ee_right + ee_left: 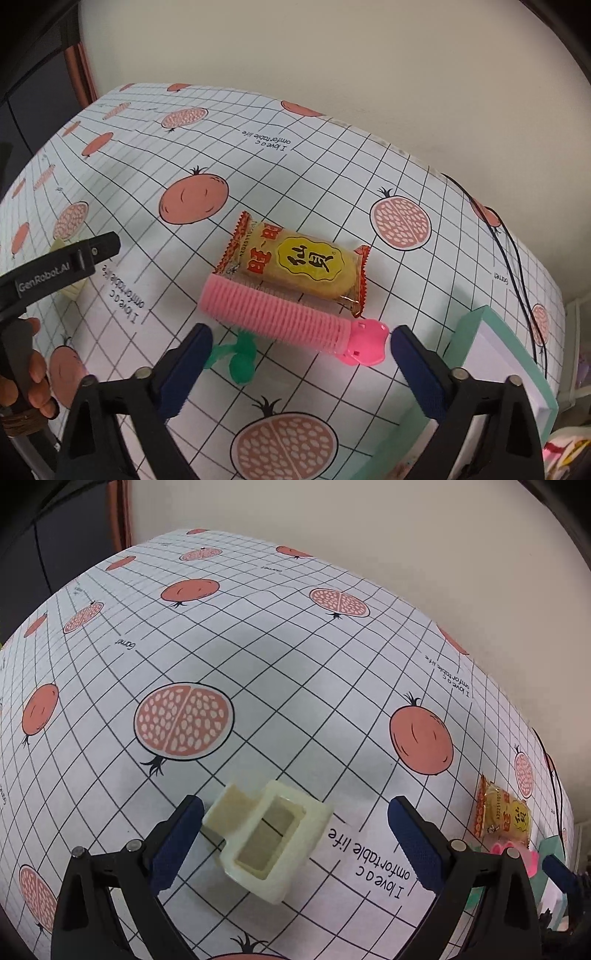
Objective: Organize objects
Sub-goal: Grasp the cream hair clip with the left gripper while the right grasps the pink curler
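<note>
A cream plastic frame piece [267, 840] lies on the pomegranate-print tablecloth [280, 686] between the blue pads of my left gripper [295, 818], which stands open around it without touching. In the right wrist view, a pink hair roller [291, 314] lies in front of a yellow snack packet [299, 266], with a small green plastic piece [240, 360] just below it. My right gripper [301, 345] is open, its fingertips flanking the roller's near end. The left gripper's black body [55, 269] and a hand [35, 380] show at the left.
A mint-green box [506, 373] with a white inside sits at the right table edge. A black cable [517, 258] runs along the far right edge. A cream wall stands behind the table. The snack packet [504, 812] and pink roller [517, 851] also show at the left view's right edge.
</note>
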Demonstrator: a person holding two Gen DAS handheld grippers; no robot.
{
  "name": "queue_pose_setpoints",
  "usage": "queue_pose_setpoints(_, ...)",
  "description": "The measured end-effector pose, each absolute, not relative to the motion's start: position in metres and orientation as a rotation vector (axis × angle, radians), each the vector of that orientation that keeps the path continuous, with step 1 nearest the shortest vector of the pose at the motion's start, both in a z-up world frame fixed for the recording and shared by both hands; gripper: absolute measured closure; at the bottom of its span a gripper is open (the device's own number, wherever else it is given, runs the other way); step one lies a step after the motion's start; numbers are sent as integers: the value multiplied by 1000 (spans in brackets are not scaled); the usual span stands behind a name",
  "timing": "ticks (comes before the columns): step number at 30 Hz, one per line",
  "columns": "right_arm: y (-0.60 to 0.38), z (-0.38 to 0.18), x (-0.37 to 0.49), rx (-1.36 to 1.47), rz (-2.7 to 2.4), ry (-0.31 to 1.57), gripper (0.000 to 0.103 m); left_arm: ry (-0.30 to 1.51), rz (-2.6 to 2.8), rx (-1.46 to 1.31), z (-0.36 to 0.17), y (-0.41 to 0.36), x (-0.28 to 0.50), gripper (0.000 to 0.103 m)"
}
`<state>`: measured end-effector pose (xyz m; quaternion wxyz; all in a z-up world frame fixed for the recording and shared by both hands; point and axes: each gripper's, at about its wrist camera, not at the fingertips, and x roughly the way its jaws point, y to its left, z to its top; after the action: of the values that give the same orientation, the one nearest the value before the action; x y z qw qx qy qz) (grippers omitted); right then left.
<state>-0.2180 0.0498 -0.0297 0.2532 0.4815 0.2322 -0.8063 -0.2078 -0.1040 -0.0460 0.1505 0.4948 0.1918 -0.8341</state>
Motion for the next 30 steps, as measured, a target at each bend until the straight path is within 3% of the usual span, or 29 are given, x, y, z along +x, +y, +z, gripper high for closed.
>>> queue_pose_setpoints(2, 48, -31, -218, 1299, -2199, 649, 14, 528, -2399, 1422, -46, -103, -208, 3)
queue_pose_setpoints(9, 44, -26, -215, 1258, -2203, 676, 51, 525, -2406, 1411, -45, -105, -208, 7)
queue_pose_setpoints(12, 44, -25, -215, 1258, -2204, 685, 59, 519, -2409, 1409, -44, -104, -208, 12)
queue_pose_setpoints(19, 48, -24, -214, 1263, -2204, 676, 67, 470, -2409, 1401, -41, -103, -208, 34)
queue_pose_setpoints(21, 50, -24, -213, 1266, -2203, 676, 69, 459, -2415, 1400, -40, -102, -208, 45)
queue_pose_setpoints(30, 59, -21, -205, 1287, -2188, 623, 78, 470, -2432, 1416, -39, -100, -205, 45)
